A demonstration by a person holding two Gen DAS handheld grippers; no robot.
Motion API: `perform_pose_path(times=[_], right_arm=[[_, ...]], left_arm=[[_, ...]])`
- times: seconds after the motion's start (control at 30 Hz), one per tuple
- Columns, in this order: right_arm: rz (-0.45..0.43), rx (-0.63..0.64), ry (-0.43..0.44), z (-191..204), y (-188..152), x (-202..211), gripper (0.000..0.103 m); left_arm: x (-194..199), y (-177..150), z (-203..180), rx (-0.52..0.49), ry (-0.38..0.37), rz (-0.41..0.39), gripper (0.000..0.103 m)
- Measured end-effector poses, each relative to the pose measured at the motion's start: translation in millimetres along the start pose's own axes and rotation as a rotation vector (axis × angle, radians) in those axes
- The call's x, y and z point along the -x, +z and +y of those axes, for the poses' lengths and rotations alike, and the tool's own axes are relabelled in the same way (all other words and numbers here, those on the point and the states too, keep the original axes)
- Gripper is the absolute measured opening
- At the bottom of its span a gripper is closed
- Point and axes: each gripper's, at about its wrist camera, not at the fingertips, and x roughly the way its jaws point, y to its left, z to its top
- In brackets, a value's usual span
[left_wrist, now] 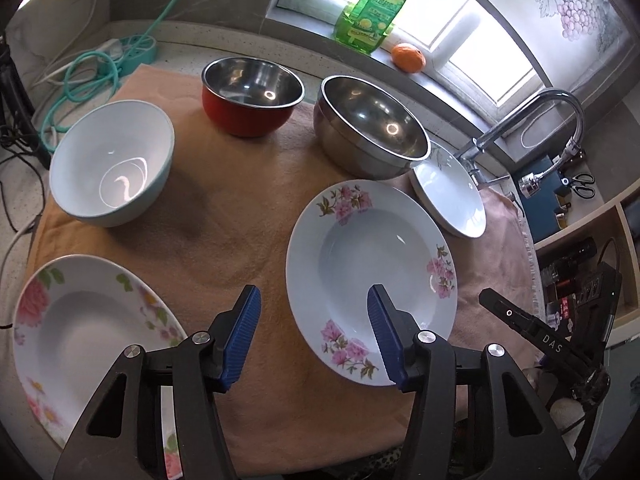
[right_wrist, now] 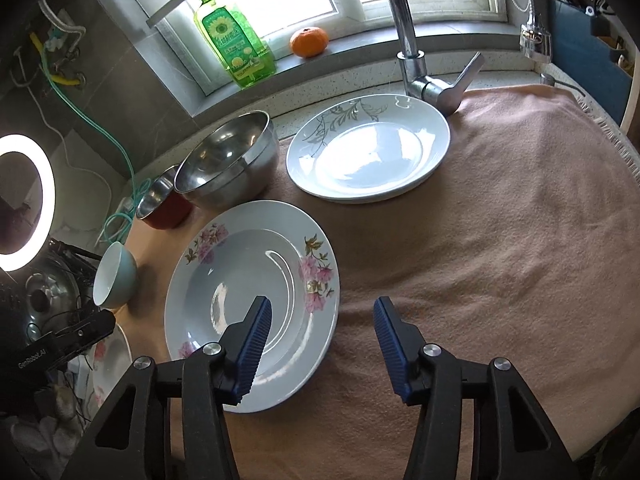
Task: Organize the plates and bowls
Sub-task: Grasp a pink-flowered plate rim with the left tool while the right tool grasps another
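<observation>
A pink-flowered deep plate (left_wrist: pixel 370 268) (right_wrist: pixel 252 304) lies on the tan cloth. A second flowered plate (left_wrist: pixel 84 340) lies front left. A white leaf-pattern plate (left_wrist: pixel 450 196) (right_wrist: pixel 370 152) lies near the faucet. A pale blue bowl (left_wrist: pixel 114 162) (right_wrist: pixel 114 278), a red steel-lined bowl (left_wrist: pixel 252 96) (right_wrist: pixel 162 204) and a large steel bowl (left_wrist: pixel 370 126) (right_wrist: pixel 232 164) stand upright. My left gripper (left_wrist: pixel 314 320) is open above the cloth, its right finger over the pink-flowered plate's rim. My right gripper (right_wrist: pixel 322 332) is open, its left finger over that plate's right side.
A tan cloth (right_wrist: pixel 500 240) covers the counter. A chrome faucet (right_wrist: pixel 412 52) (left_wrist: pixel 532 120) stands at the back. A green soap bottle (right_wrist: pixel 234 36) and an orange (right_wrist: pixel 309 42) sit on the windowsill. A teal hose (left_wrist: pixel 92 72) and a ring light (right_wrist: pixel 24 200) are at the left.
</observation>
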Motion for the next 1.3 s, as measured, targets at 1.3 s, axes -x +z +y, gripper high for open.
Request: perform_pose_path(times=[1.3], right_arm=[[0.182,-0.094,0.119,-23.8,26.2,-63.4,0.018]], left_arm=[[-54.2,31.2,19.6,0.081,-0.005,0.108,0.022]])
